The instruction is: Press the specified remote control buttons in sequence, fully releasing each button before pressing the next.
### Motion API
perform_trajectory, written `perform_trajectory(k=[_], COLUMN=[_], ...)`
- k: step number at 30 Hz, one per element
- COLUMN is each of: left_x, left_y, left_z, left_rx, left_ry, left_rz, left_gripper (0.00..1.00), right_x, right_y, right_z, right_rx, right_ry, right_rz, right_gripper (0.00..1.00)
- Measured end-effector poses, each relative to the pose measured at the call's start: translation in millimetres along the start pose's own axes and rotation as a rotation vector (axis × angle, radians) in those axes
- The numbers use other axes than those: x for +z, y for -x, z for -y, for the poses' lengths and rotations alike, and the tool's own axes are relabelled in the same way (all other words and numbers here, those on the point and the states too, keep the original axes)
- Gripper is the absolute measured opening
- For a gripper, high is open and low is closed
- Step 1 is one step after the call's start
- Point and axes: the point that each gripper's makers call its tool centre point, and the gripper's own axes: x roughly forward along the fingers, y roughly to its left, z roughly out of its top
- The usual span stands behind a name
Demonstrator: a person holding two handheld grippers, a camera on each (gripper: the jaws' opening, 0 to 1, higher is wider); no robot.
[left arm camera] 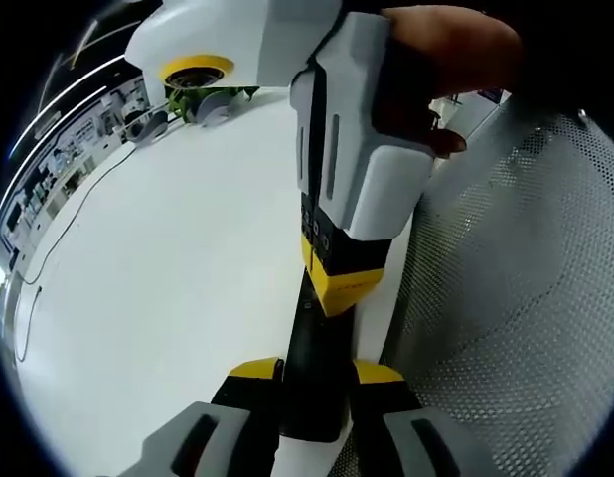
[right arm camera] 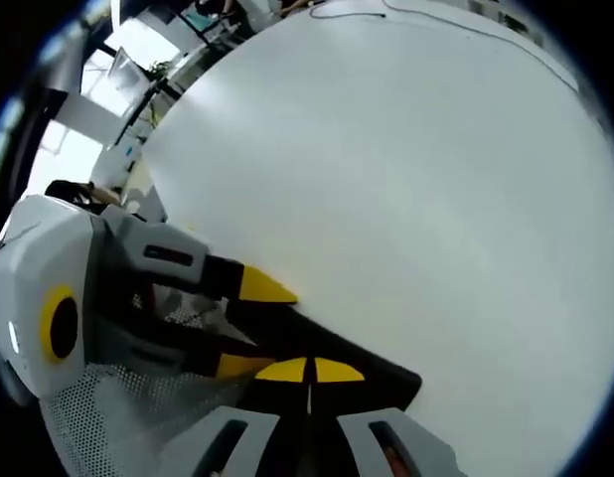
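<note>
In the left gripper view, a thin cable trails across the white desk at far left, and small cluttered items sit at the desk's far edge, too blurred to name. At centre the left claw rises from the bottom, its yellow-tipped jaws closed on the near end of a black remote control that lies along the desk's edge. The buttons cannot be made out. The right claw comes down from above, held by a hand; its yellow tips sit on the remote's top face, and they look drawn together. Right of that spreads a perforated grey mesh surface.

In the right gripper view, the left claw enters from the left, its two yellow tips on either side of the dark remote control, part of which is hidden behind the jaws. Mesh shows below it. The right claw at bottom centre has its yellow tips touching each other, resting on the remote. Bare white desk stretches off to the right, with a cable near its far rim.
</note>
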Motion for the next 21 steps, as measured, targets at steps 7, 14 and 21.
perform_trajectory(k=[7, 14, 21], left_x=[0.0, 0.0, 0.1], left_y=[0.2, 0.2, -0.1], left_z=[0.2, 0.2, 0.3], left_rx=[0.001, 0.001, 0.002], left_ry=[0.000, 0.000, 0.000], left_rz=[-0.001, -0.001, -0.002], left_gripper=[0.26, 0.26, 0.26], right_x=[-5.3, -10.5, -11.2], right_y=[-0.5, -1.3, -1.9], right_z=[-0.9, -1.8, -2.4], right_rx=[0.003, 0.006, -0.002], right_ry=[0.001, 0.005, 0.017], right_rz=[-0.025, -0.052, -0.054], right_gripper=[0.00, 0.00, 0.00])
